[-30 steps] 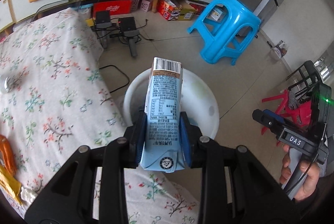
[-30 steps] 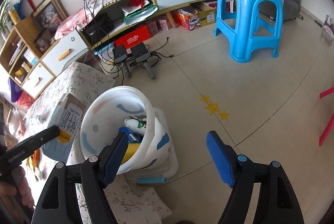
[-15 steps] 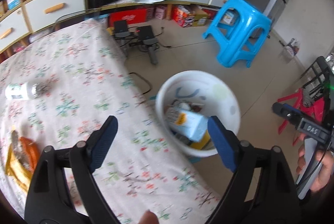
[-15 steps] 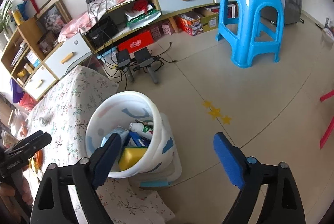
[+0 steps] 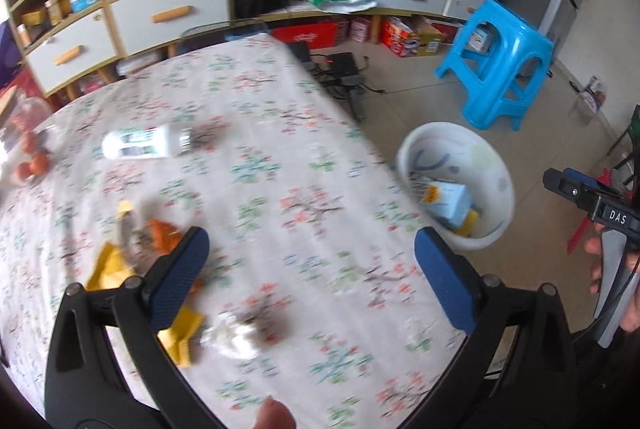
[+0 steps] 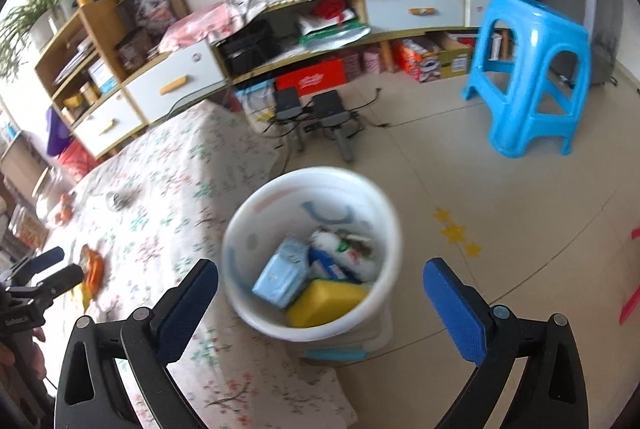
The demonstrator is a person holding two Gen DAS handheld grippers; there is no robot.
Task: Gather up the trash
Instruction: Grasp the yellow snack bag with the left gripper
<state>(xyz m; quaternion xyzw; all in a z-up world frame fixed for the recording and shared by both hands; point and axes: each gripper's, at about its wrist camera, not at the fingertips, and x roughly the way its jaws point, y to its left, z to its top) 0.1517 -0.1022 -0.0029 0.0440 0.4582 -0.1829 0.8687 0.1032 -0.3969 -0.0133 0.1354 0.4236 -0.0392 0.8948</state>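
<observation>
A white bucket [image 5: 496, 165] stands on the floor beside the floral-cloth table [image 5: 280, 149]. In it lie a light blue carton [image 6: 280, 277], a yellow sponge [image 6: 324, 299] and other packs. My left gripper [image 5: 312, 235] hangs over the table, its jaws opening with nothing between them. Near it lie orange and yellow wrappers [image 5: 160, 233], a crumpled clear wrap [image 5: 240, 333] and, farther off, a white bottle [image 5: 140, 145] on its side. My right gripper [image 6: 320, 265] hovers above the bucket [image 6: 256, 205], jaws opening and empty.
A blue plastic stool [image 6: 528, 69] stands on the tiled floor beyond the bucket. Two black devices with cables [image 6: 312, 113] sit near the table's far corner. Cluttered shelves and drawers [image 5: 168, 13] line the wall. Orange fruits [image 5: 28, 165] lie at the table's left edge.
The left gripper let go of the blue carton, which now lies in the bucket, and swung left over the table. Both grippers' jaws spread wider. The right gripper shifted left over the bucket.
</observation>
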